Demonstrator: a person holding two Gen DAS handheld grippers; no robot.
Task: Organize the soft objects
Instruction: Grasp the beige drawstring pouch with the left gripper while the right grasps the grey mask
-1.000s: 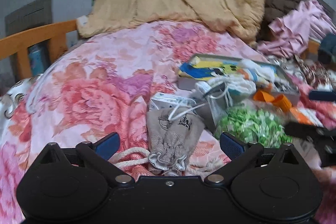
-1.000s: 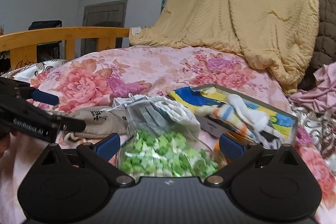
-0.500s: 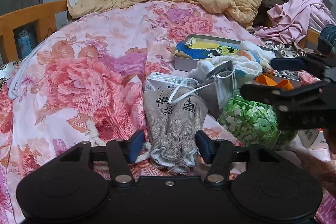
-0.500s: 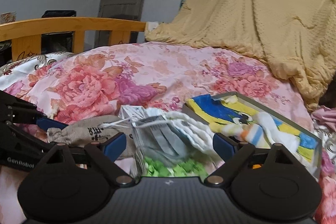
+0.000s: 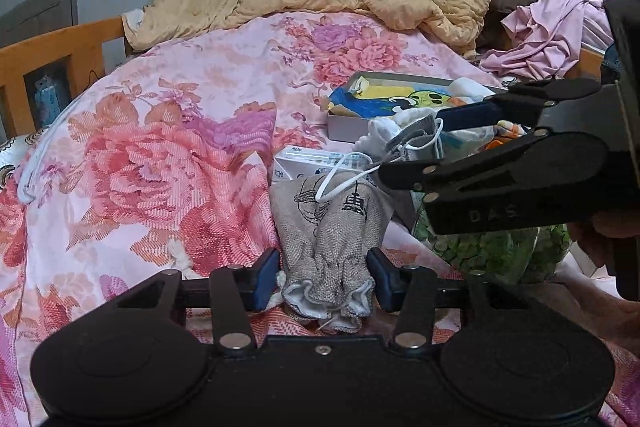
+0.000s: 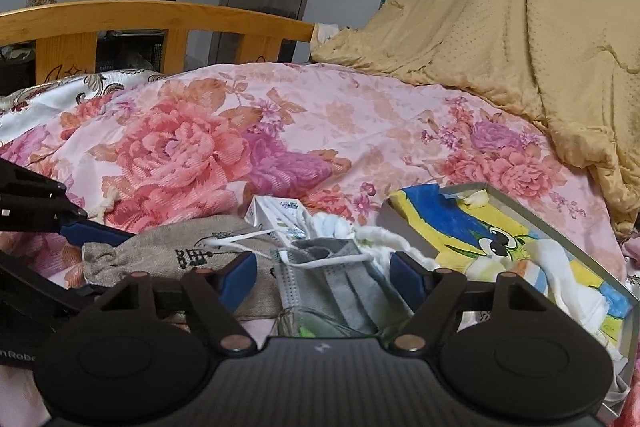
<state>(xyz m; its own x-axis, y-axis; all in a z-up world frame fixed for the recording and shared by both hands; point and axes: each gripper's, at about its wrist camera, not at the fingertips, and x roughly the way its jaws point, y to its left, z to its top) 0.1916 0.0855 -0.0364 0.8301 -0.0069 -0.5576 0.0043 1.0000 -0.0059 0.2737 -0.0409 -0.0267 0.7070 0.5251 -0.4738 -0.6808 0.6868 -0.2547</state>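
Burlap pouch (image 5: 334,239) lengthwise along left gripper (image 5: 326,277), gathered mouth nearest camera.

The right gripper (image 5: 408,151) hides most of the jar of green bits (image 5: 492,251); the tray's (image 6: 628,311) right end is cut off.

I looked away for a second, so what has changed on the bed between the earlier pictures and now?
The left gripper is closing around the burlap pouch's gathered neck. The right gripper moved from the jar of green stars to the grey face mask, jaws closing, not yet gripping. Pouch, mask and tray stayed put.
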